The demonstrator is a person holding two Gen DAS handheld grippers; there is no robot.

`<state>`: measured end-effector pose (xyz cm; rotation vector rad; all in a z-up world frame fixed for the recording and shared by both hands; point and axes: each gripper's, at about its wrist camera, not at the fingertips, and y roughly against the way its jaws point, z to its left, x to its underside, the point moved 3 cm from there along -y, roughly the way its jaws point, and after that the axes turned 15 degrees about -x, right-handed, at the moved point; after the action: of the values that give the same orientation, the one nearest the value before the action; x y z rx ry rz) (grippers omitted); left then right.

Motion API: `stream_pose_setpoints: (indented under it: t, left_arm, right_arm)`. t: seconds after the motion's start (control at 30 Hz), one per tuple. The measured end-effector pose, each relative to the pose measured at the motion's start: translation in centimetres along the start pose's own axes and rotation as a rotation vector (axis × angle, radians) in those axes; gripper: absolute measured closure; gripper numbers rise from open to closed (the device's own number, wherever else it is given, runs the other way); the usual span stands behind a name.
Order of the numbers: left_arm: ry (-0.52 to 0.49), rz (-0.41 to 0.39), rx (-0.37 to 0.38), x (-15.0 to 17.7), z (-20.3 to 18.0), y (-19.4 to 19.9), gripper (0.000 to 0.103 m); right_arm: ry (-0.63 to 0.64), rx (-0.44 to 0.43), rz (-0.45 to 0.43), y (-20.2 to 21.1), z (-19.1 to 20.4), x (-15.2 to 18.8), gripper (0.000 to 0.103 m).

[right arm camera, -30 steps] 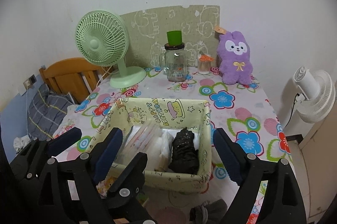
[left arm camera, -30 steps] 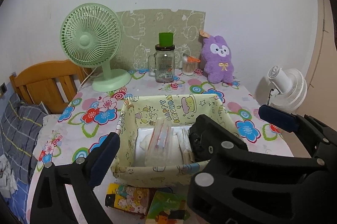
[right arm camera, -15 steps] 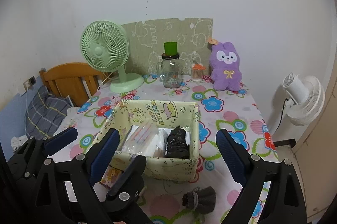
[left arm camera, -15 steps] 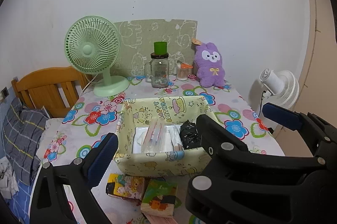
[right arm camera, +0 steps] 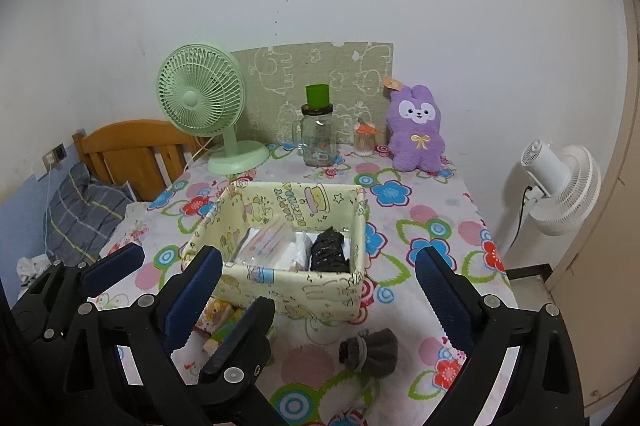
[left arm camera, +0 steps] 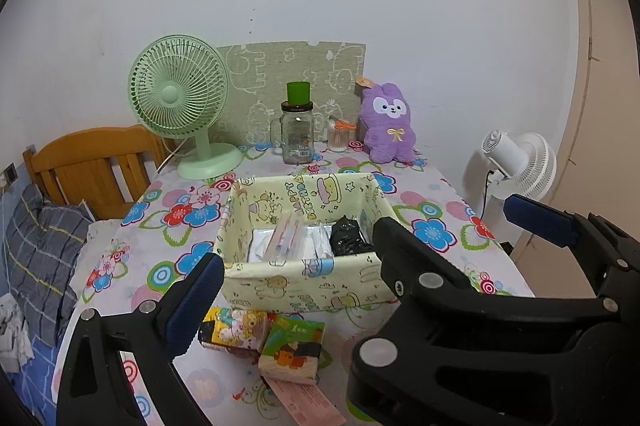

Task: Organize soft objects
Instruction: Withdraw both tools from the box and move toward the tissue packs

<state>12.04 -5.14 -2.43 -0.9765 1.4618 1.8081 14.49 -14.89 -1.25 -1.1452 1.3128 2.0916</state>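
A pale yellow cartoon-print fabric box point(left arm camera: 304, 284) point(right arm camera: 280, 290) stands mid-table. Inside lie clear plastic packs point(left arm camera: 286, 238) point(right arm camera: 264, 242) and a black bundle point(left arm camera: 346, 238) point(right arm camera: 328, 252). A grey rolled sock point(right arm camera: 370, 348) lies on the cloth in front of the box at the right. Two small tissue packs point(left arm camera: 234, 332) point(left arm camera: 290, 354) lie in front at the left. My left gripper point(left arm camera: 362, 258) is open and empty, near the box front. My right gripper point(right arm camera: 318, 290) is open and empty, above the front table edge.
At the back stand a green desk fan point(left arm camera: 180, 101), a glass jar with green cup point(left arm camera: 298, 129), a small orange-lidded container point(left arm camera: 340, 137) and a purple plush rabbit point(left arm camera: 390, 123). A white floor fan point(right arm camera: 560, 185) stands right of the table, a wooden bed point(right arm camera: 128, 153) left.
Both grippers have pulled back and up from the box. The box now looks smaller, and the grey sock and tissue packs have come into view.
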Motion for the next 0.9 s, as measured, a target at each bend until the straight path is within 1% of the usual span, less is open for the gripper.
stream_pose_setpoints:
  t: [0.1, 0.3, 0.47, 0.67, 0.9]
  left_arm:
    - [-0.001, 0.002, 0.005, 0.5, 0.0, 0.4, 0.002]
    - [-0.004, 0.009, 0.044, 1.9, -0.4, 1.1, 0.002]
    - [-0.013, 0.006, 0.051, 2.7, -0.7, 1.5, 0.000]
    - [-0.020, -0.013, 0.055, 3.8, -0.9, 1.9, 0.000]
    - [-0.021, 0.010, 0.062, 5.0, -1.2, 1.5, 0.000]
  right_arm:
    - [0.000, 0.007, 0.000, 0.5, 0.1, 0.5, 0.004]
    - [0.006, 0.029, 0.010, 1.5, 0.4, 2.0, 0.004]
    - [0.001, 0.034, 0.008, 2.0, 0.3, 2.9, 0.004]
    - [0.006, 0.030, -0.013, 2.6, 0.2, 4.1, 0.004]
    - [-0.013, 0.006, -0.023, 2.6, -0.1, 5.7, 0.004]
